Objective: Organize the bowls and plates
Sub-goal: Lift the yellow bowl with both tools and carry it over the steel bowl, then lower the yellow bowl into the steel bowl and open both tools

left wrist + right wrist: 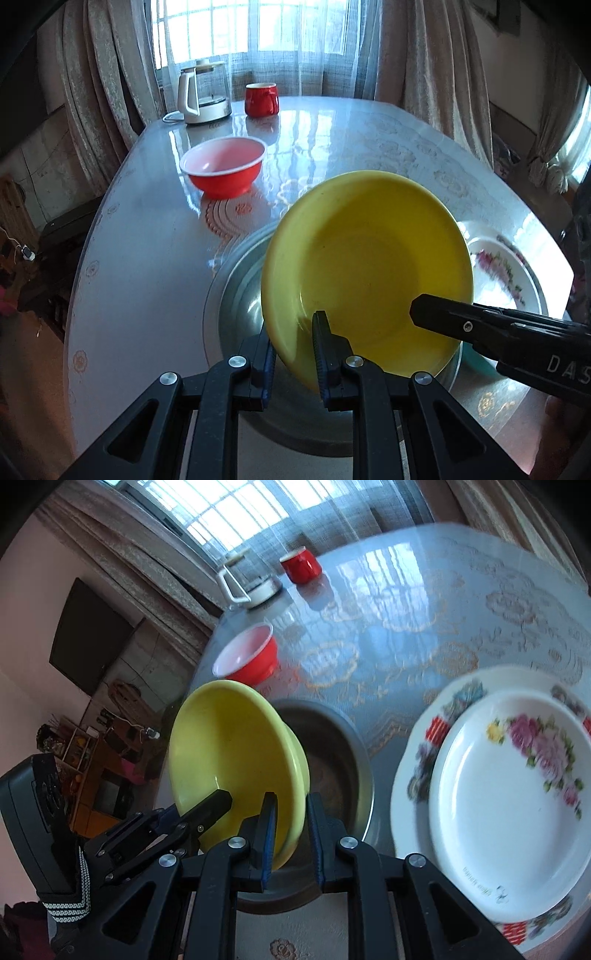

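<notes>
A yellow bowl (369,269) is held tilted above a steel basin (236,295). My left gripper (294,354) is shut on the bowl's near rim, one finger inside and one outside. My right gripper (290,830) is shut on the same yellow bowl (229,753) at another part of its rim; its finger (461,325) shows in the left wrist view. A red bowl with a white inside (223,166) stands further back on the table. Two stacked floral plates (509,794) lie to the right of the steel basin (343,760).
A glass kettle (203,92) and a red mug (261,99) stand at the far edge of the table by the curtained window. The table has a glossy patterned cover (369,140). A teal object (476,358) peeks out under the right gripper.
</notes>
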The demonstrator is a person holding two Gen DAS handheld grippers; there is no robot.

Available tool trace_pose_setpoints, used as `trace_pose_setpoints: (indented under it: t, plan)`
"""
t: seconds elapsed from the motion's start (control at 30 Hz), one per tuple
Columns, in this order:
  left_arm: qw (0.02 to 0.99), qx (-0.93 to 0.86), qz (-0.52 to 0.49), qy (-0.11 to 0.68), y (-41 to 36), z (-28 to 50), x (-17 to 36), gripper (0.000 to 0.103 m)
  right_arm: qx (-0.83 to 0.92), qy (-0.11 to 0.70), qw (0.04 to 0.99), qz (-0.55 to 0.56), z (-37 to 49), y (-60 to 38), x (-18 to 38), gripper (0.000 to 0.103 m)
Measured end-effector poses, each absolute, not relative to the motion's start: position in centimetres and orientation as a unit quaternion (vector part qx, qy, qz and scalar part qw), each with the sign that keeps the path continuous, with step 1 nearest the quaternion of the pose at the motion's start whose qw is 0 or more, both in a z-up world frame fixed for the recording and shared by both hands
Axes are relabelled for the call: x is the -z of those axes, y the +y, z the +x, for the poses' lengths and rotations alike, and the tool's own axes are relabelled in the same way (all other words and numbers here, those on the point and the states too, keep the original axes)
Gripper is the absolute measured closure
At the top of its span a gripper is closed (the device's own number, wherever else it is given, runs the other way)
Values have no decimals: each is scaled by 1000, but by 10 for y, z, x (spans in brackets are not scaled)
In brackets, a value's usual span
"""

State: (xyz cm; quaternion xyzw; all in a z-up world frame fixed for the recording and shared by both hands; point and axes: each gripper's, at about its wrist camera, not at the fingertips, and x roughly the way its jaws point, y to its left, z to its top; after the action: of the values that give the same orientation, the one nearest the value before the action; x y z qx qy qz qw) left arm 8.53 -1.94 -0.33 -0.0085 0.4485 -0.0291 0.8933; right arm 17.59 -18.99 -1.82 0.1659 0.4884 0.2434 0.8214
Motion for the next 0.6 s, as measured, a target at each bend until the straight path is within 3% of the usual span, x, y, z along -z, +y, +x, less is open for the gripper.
trace_pose_setpoints:
  t: [0.6]
  plan:
    - [883,22,21,468,-18,94,24,83,-229,524,807,148,182,-175,30,80]
